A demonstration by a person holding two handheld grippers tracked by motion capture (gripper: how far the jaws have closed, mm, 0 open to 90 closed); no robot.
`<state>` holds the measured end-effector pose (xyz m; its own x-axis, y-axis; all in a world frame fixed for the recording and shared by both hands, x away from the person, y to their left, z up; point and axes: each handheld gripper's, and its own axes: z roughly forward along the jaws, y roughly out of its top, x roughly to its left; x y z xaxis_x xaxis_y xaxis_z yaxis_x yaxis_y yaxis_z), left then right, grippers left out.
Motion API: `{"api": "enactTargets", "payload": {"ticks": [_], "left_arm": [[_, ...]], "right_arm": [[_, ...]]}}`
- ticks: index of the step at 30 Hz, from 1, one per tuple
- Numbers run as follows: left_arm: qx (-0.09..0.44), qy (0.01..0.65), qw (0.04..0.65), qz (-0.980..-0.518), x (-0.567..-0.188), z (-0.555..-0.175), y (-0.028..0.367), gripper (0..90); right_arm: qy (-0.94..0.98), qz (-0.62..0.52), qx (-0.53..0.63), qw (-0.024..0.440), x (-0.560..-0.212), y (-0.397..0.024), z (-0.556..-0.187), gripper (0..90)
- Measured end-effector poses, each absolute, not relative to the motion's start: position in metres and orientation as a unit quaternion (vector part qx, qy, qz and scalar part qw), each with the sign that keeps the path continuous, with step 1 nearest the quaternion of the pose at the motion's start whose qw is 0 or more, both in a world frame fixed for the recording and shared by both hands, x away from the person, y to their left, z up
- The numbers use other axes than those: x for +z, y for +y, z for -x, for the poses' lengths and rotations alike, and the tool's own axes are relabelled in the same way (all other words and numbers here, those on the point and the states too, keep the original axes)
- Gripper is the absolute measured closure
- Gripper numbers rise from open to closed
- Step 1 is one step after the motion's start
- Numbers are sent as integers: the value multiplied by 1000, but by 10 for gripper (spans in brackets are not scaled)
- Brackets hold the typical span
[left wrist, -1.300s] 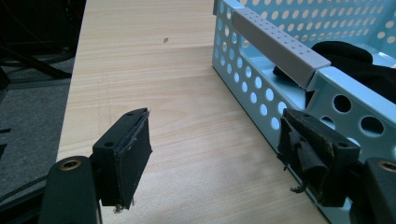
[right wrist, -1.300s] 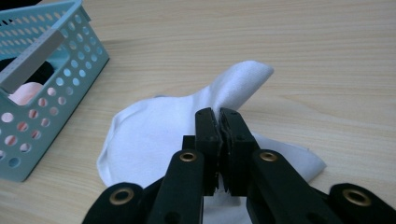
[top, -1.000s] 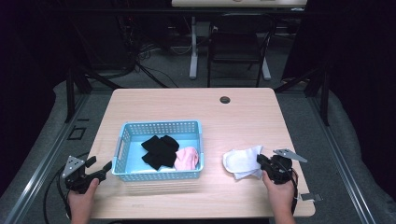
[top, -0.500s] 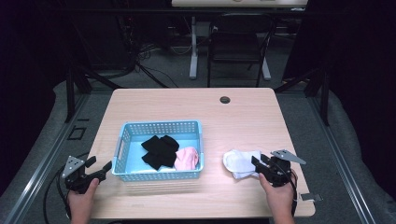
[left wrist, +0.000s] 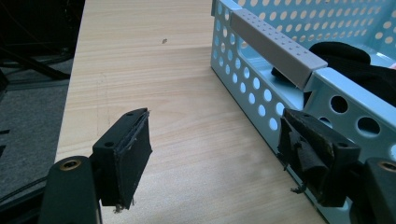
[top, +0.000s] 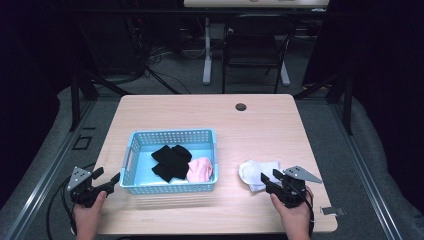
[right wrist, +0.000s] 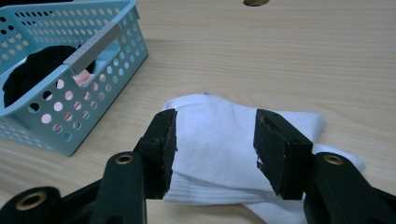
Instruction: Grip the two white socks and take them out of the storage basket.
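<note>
A pair of white socks (top: pixel 255 171) lies flat on the wooden table, right of the light blue basket (top: pixel 172 135). My right gripper (top: pixel 270 177) sits at their near right edge. In the right gripper view its jaws have just been opening and stand apart as my right gripper (right wrist: pixel 215 135) straddles the white socks (right wrist: pixel 210 116) without pressing them. The basket holds black socks (top: pixel 170 161) and a pink cloth (top: pixel 201 169). My left gripper (top: pixel 106 175) rests open at the table's left edge, one jaw close to the basket (left wrist: pixel 275 46) wall, nothing between the jaws of the left gripper (left wrist: pixel 217 140).
A round cable hole (top: pixel 241 106) sits near the table's far edge. A chair (top: pixel 255 45) and a desk leg stand beyond the table. Bare wood lies between the basket and the far edge, and to the right of the socks.
The white socks went from a bunched, gripped bundle to lying flat on the table. The right gripper's jaws parted and it drew back slightly to the right. The left gripper stayed put.
</note>
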<state>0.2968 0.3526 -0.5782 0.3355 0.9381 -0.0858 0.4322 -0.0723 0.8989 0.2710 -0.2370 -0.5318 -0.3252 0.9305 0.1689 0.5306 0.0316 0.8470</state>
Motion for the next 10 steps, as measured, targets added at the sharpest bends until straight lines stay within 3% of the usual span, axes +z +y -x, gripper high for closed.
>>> {"api": "enactTargets", "payload": {"ticks": [10], "left_arm": [[277, 509, 454, -677, -579, -298, 354, 252]], "right_arm": [[682, -540, 431, 239, -540, -239, -277, 462]]}}
